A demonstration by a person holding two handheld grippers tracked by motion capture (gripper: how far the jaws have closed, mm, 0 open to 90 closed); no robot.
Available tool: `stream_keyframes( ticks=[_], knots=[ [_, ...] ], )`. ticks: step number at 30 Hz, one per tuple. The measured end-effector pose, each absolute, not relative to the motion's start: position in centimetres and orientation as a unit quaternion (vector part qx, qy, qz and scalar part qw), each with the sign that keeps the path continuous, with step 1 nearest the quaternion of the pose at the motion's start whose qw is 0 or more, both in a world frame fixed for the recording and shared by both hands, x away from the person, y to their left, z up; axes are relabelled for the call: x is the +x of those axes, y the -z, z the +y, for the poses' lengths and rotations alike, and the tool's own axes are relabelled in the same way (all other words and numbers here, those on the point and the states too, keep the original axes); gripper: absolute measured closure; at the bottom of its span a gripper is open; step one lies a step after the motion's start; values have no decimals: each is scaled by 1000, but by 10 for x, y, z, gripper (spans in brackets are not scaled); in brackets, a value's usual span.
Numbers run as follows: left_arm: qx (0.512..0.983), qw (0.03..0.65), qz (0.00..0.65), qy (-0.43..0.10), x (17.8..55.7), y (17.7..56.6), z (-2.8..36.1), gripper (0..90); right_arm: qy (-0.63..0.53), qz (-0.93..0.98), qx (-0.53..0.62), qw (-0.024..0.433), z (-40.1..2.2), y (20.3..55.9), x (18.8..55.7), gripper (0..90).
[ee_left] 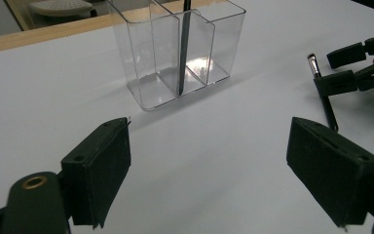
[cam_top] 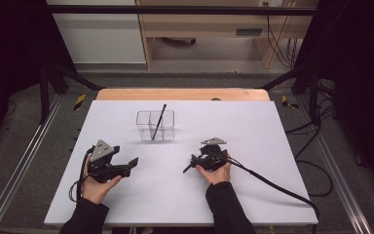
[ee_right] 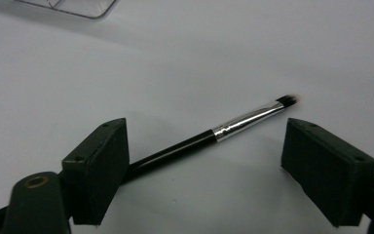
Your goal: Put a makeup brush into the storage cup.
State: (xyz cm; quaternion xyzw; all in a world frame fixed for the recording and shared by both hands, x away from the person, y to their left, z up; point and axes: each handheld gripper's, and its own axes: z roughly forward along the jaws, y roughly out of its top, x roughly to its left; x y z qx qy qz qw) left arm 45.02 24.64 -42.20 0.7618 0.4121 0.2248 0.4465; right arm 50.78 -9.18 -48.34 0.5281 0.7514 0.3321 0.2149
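Brush [ee_right: 214,134] lies flat on the white table [cam_top: 272,146], btwn the jaws of the right gripper [cam_top: 195,163]. Long axis runs diagonal in the right gripper view: black handle passes behind the left jaw at lower left, silver ferrule mid, bristle tip pointing upper right, ending just short of the right jaw. In the left gripper view the same brush [ee_left: 324,95] has bristles toward the far side of the table, handle toward the person.

R gripper: jaws wide apart, pads not pressing the brush, so nothing gripped. Can't tell if the left jaw touches the handle.

L gripper [cam_top: 126,168]: jaws wide, nothing btwn them, just bare table. Sits well left of the brush, aimed at the clear organizer [cam_top: 155,126].

Organizer is mid-table, beyond both grippers. A 2nd dark brush [cam_top: 158,121] stands in it, tilted, top leaning right in the high view.
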Motion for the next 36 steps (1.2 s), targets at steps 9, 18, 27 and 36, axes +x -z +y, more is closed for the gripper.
stream_keyframes(
  ticks=[9,18,27,36],
  knots=[
    [762,447,411,-225,449,421,246,158,-322,759,521,219,-92,483,505,344],
    [763,447,409,-225,449,421,246,162,-316,765,518,215,-93,480,501,446],
    [765,446,408,-223,449,421,245,164,-317,768,515,211,-97,479,499,560],
    [766,445,407,-223,449,421,245,166,-318,773,507,211,-99,479,498,610]
  ],
)
